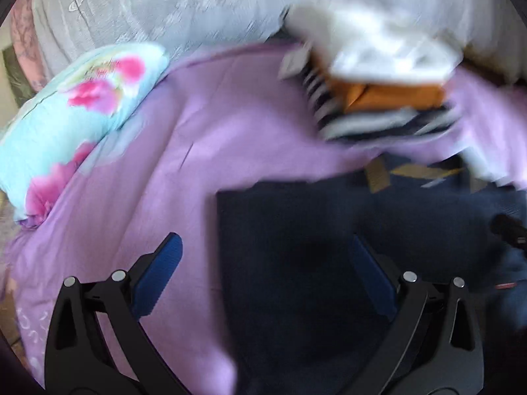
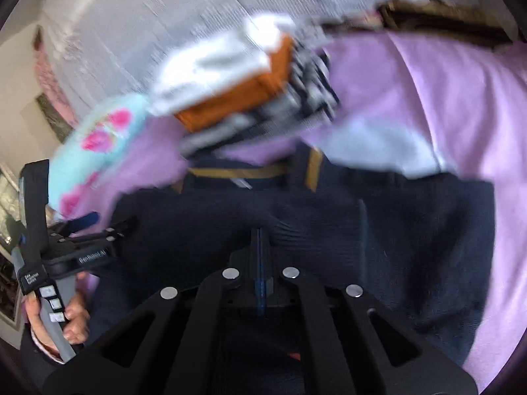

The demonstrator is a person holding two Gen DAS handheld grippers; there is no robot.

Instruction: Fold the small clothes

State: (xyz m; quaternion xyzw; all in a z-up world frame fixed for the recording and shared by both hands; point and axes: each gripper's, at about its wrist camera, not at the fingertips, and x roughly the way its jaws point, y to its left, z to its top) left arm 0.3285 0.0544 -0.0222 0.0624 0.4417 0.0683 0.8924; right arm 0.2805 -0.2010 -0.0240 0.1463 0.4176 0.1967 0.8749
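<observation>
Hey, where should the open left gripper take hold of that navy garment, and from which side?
Take the navy garment at its straight left edge, coming in from the bare purple sheet. The left gripper already straddles that edge, and the right gripper looks pinched on a ridge of the middle.

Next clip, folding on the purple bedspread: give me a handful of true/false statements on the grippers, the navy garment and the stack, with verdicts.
1. The right gripper is shut on the navy garment. True.
2. The left gripper is shut. False: its jaws are wide open.
3. The top item of the stack is white. True.
4. The floral pillow lies on the navy garment. False: it lies on the bedspread, apart from it.
5. An orange item sits in the stack. True.
</observation>
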